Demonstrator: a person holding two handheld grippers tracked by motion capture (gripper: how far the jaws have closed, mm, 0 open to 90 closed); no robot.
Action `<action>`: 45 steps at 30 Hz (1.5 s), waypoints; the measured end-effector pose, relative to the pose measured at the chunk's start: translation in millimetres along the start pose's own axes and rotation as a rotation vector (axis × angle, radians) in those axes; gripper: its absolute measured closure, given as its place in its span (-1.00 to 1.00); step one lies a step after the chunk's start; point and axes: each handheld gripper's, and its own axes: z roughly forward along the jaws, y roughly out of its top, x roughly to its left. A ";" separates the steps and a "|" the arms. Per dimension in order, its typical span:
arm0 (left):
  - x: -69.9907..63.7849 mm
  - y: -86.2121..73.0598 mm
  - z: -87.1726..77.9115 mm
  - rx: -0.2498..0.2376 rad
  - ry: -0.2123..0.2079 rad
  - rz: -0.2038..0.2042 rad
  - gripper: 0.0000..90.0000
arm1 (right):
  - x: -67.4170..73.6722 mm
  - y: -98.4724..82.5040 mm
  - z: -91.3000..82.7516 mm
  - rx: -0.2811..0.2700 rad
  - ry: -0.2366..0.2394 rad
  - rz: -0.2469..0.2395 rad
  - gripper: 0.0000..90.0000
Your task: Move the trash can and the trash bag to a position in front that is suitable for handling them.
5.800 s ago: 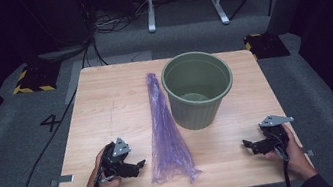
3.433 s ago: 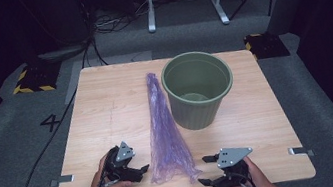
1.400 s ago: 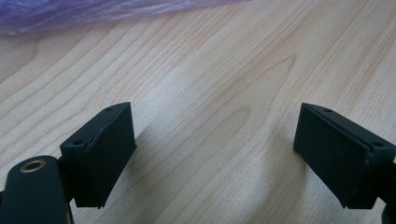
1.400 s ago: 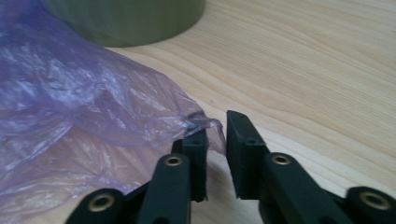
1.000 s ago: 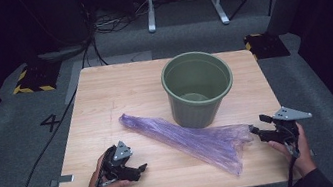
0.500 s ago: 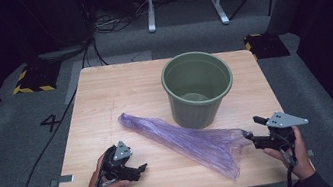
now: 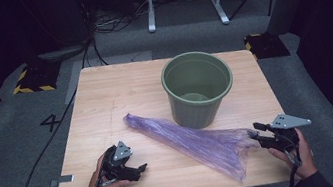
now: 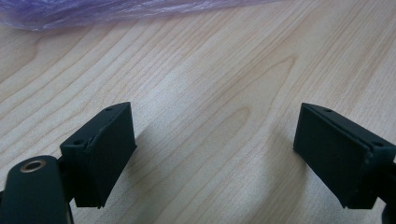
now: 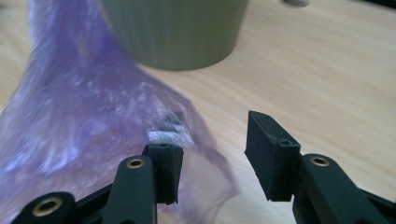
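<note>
**Purple bag swung toward the right gripper**

Purple bag [image 7: 197,139] now lies slantwise on the table [image 7: 105,103], its wide mouth by the right gripper [image 7: 260,135]; seconds ago it lay straight. That gripper's jaws have just been closing, gapped, one pad against the film without pinching, so a grip looks imminent. The left gripper [image 7: 138,170] rests wide open on bare wood. Farther off stands the green bin [image 7: 198,88]; the right gripper view shows its base touching the bag [image 9: 93,112].
</note>
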 end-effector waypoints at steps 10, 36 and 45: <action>0.1 0.2 0.2 -0.001 0.000 0.000 -0.73 | -13.9 -14.3 23.3 0.092 0.021 -0.032 0.87; 1.7 -0.2 0.1 -0.003 -0.001 0.000 -0.73 | -62.7 -4.3 -9.5 0.111 -0.156 0.088 -0.38; 1.8 -0.1 0.1 -0.002 -0.001 0.000 -0.73 | -64.4 -9.9 -33.2 0.049 -0.134 0.103 -0.48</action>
